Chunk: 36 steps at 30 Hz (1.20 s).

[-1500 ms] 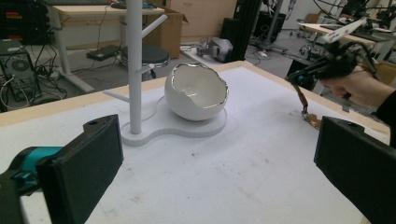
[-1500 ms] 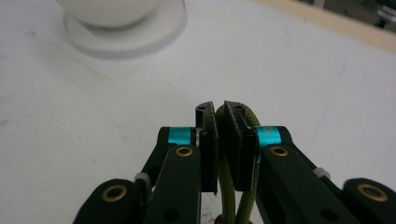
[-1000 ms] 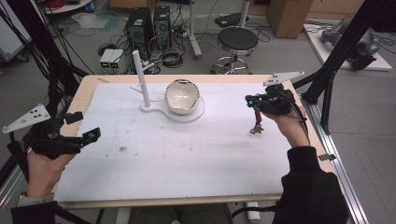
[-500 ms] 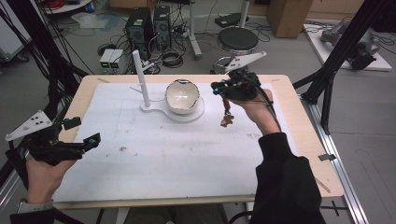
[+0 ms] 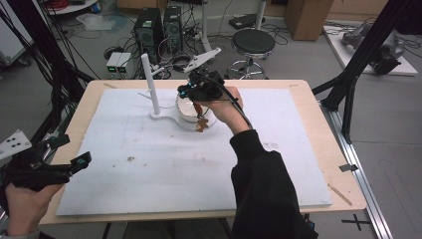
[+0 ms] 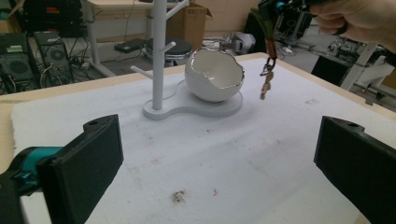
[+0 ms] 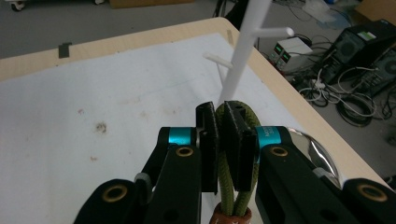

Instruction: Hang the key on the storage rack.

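The right gripper (image 5: 195,94) has its jaws clamped on the green cord loop (image 7: 229,154) of a keychain (image 6: 267,79) hanging just beside the white egg-shaped bowl (image 6: 214,74), whose inside looks bare, near the surface's far edge; the left gripper (image 5: 74,164) jaws stand apart

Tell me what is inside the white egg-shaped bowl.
The white egg-shaped bowl shows only a bare glossy inner wall through its jagged opening; its bottom is hidden behind the front wall.

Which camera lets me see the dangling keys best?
The left gripper view: the keys hang in plain sight beside the white bowl. The high view shows them small, over the bowl. The right gripper view shows the green cord loop between the jaws.
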Each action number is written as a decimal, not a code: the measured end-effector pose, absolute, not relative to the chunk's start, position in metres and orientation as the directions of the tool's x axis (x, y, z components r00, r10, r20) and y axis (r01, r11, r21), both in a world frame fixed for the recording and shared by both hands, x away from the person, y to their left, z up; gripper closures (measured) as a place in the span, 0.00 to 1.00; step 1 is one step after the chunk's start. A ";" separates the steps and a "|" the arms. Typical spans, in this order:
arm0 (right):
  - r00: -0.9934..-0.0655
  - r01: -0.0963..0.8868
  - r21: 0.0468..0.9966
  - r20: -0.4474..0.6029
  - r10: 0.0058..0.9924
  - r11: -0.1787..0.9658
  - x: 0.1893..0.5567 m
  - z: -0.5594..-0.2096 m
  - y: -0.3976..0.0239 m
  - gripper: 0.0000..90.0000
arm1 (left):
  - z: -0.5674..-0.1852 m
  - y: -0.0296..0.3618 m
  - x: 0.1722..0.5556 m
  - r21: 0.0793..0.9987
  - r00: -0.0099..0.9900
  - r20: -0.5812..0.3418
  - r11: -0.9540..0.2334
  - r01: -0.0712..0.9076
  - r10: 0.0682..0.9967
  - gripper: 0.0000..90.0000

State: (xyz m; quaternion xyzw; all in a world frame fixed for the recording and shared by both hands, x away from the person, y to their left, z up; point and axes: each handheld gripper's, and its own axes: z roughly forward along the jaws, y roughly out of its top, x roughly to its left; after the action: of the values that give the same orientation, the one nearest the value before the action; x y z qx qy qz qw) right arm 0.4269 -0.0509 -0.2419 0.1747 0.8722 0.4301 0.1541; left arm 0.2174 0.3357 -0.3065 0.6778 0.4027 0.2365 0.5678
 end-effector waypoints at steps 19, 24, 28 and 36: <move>-0.896 0.146 0.794 -0.147 0.419 0.590 0.449 -0.256 0.046 0.94 | -0.311 0.369 0.168 0.961 0.476 -0.135 -0.003 0.278 0.869 0.02; -0.891 0.153 0.790 -0.149 0.428 0.594 0.456 -0.261 0.065 0.94 | -0.310 0.381 0.153 0.963 0.441 -0.141 0.020 0.269 0.886 0.02; -0.886 0.162 0.784 -0.151 0.439 0.599 0.459 -0.266 0.077 0.94 | -0.311 0.386 0.145 0.962 0.424 -0.142 0.024 0.273 0.894 0.02; -0.871 0.195 0.767 -0.151 0.467 0.612 0.467 -0.277 0.089 0.94 | -0.313 0.390 0.141 0.959 0.411 -0.147 0.028 0.282 0.900 0.02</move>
State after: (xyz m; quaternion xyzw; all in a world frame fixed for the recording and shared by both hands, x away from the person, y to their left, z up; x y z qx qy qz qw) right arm 0.4671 0.0888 -0.2771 0.1877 0.8814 0.3986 0.1706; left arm 0.1409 0.3895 -0.3129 0.6375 0.4633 0.2823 0.5470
